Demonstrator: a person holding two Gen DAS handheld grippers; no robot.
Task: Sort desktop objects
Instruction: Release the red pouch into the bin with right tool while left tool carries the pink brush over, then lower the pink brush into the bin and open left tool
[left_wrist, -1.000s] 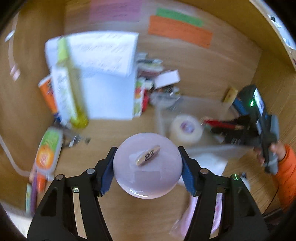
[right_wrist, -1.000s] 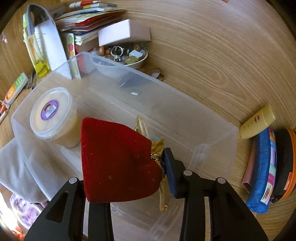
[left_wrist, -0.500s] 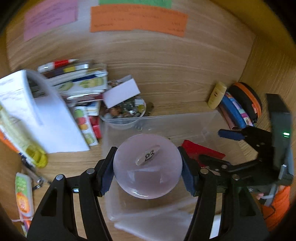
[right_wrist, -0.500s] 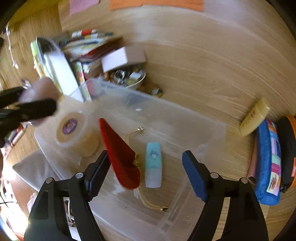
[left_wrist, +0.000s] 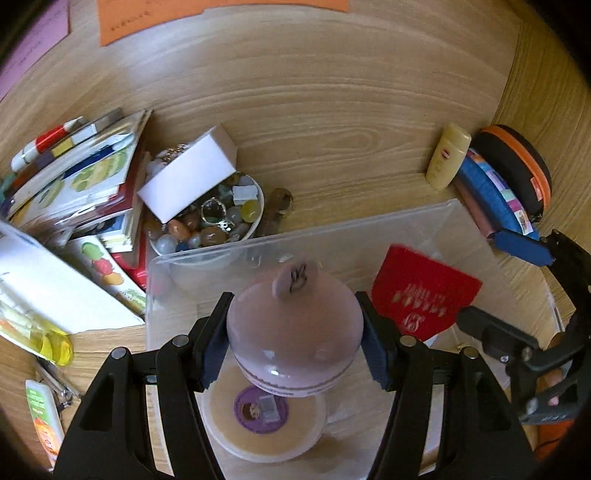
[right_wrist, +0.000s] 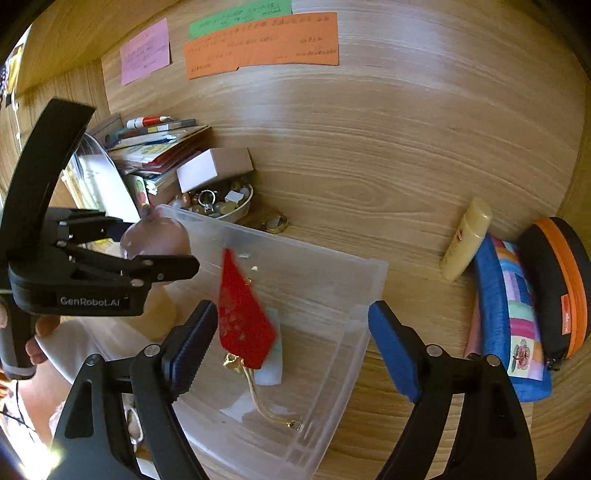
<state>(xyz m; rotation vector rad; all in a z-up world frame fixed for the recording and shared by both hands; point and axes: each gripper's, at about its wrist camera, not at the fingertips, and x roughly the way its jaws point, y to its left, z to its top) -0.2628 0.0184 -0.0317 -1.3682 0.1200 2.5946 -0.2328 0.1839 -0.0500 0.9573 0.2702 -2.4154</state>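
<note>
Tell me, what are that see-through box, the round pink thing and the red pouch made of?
The box looks like clear, slightly frosted plastic: the desk's wood grain shows through its walls. The round pink case held in the left gripper seems glossy hard plastic, given its highlights and smooth dome. The red pouch looks like matte, velvety fabric with gold print and a gold cord, though cloth is my guess.

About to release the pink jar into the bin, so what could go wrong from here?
1. The pink jar in the left gripper hangs right above the round tub; dropped here, it may land on its lid and roll off.
2. The red pouch stands tilted in the clear bin and may get knocked over.
</note>
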